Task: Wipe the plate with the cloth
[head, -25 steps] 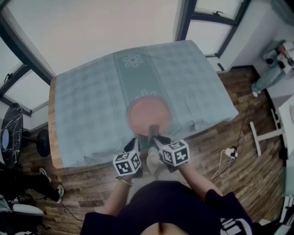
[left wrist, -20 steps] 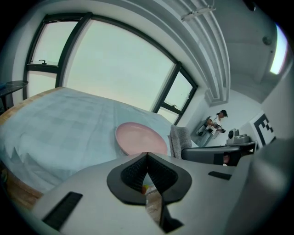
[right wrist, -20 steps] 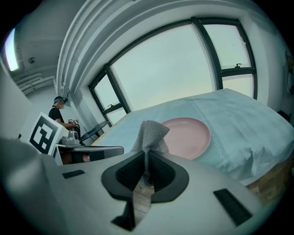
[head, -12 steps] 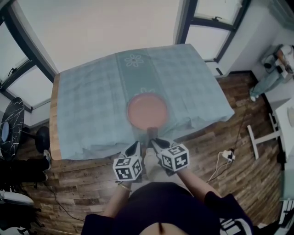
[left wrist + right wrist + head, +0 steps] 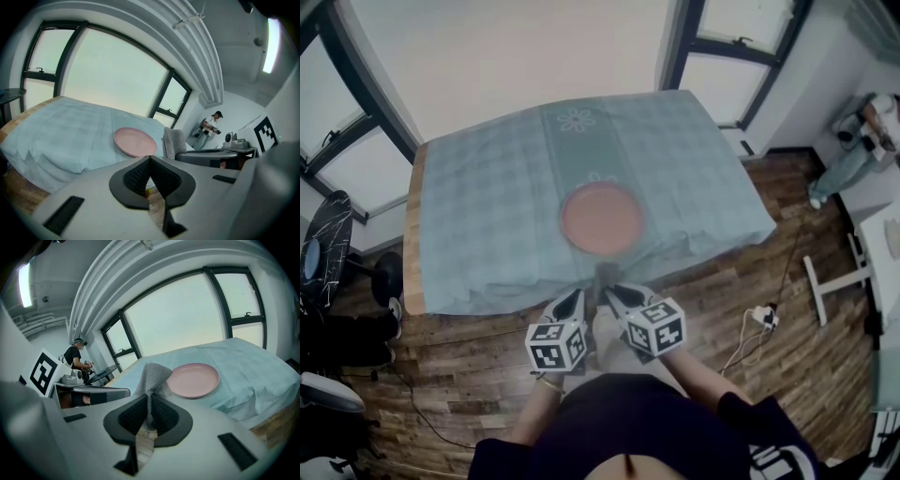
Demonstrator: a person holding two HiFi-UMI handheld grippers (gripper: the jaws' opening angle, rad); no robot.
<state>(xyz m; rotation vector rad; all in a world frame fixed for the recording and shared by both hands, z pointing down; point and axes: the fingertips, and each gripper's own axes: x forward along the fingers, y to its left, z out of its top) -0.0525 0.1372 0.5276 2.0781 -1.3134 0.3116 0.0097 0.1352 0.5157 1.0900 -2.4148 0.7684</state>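
While the pink plate [image 5: 600, 217] is left flat on the blue table cover [image 5: 478, 225], the grey cloth [image 5: 152, 375] is held up in the air by the R gripper [image 5: 149, 404]. The plate is set nr the table side closest to the person w/ the grippers. The R jaws are squeezed together on the cloth: a thin bit is pinched btw the black pads, and the rest is bunched up above the tips. From the head view, the cloth is seen just off the plate's near rim, out by the table edge, and no touch w/ the plate can be made out. The L gripper [image 5: 150, 161] is held just beside the R one, on that same near side of the plate, and both are further from the plate than the cloth is. The L jaws are shut tight, pad on pad, w/ nothing btw them. Both grippers are pointed at the plate and tipped a bit down. Wood floor [image 5: 469, 394] is seen under them, on the plate's near side. Big windows [image 5: 108, 79] are seen well past the plate's far side. Far off to one side of the plate, another person [image 5: 75, 356] is seen standing.
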